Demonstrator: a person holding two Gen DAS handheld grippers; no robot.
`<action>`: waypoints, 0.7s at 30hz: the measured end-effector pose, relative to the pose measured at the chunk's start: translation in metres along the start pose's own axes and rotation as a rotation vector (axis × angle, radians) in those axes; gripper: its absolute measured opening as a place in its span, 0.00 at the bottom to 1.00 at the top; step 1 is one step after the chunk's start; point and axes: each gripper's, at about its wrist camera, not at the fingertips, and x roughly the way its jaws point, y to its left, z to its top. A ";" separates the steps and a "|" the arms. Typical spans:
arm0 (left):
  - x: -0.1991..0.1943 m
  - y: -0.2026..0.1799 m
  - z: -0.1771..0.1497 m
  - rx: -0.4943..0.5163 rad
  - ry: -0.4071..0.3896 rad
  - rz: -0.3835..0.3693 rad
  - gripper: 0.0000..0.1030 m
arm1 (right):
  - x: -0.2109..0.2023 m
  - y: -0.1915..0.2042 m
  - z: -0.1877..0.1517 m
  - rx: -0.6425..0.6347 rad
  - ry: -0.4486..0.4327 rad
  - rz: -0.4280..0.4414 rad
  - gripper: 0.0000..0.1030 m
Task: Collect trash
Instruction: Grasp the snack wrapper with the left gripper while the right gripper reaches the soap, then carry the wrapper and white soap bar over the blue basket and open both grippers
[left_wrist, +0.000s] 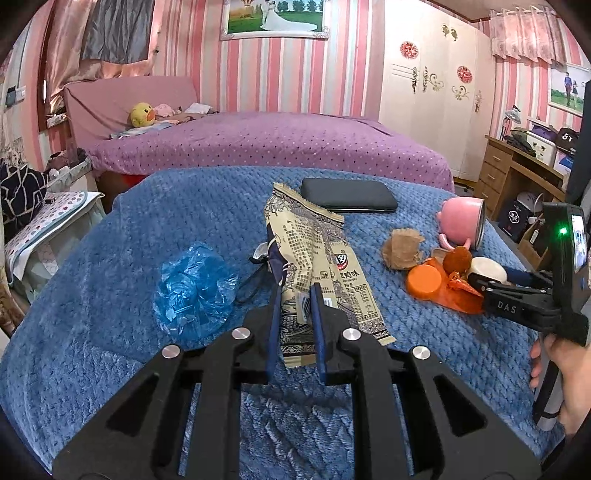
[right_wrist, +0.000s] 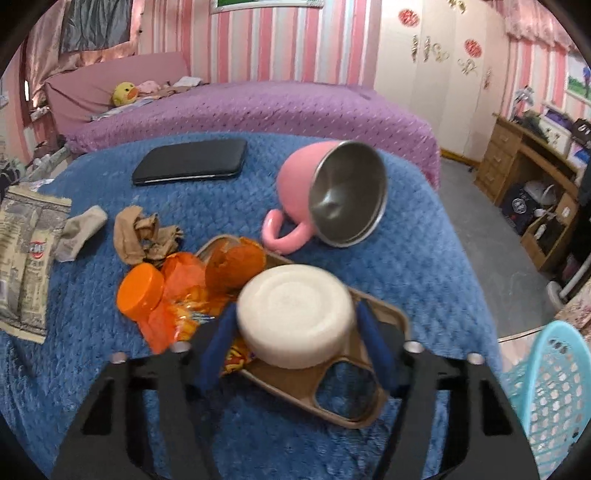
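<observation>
Left wrist view: we are pinching the snack wrapper (left_wrist: 317, 266) between the left gripper (left_wrist: 295, 295) fingers above the blue blanket (left_wrist: 110, 332), while our right gripper (right_wrist: 295, 325) fingers are clamping a white disc (right_wrist: 295, 314).

Snack wrapper (left_wrist: 325, 266): printed Chinese characters, "鸭味" legible beside a round red-and-white logo; the fine print is too small to read.
Right gripper (left_wrist: 476, 280): white letters "DAS" on its black body.

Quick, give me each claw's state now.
Left claw: shut on the snack wrapper.
Right claw: shut on the white round block.
</observation>
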 end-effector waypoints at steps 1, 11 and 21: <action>0.001 0.000 0.000 -0.002 0.001 0.000 0.14 | -0.001 0.000 0.000 -0.001 -0.005 0.011 0.59; -0.008 -0.001 -0.001 -0.016 -0.020 0.004 0.14 | -0.038 -0.002 -0.009 -0.021 -0.108 -0.035 0.59; -0.033 -0.019 -0.003 -0.004 -0.073 -0.035 0.14 | -0.084 -0.020 -0.020 -0.022 -0.158 -0.036 0.59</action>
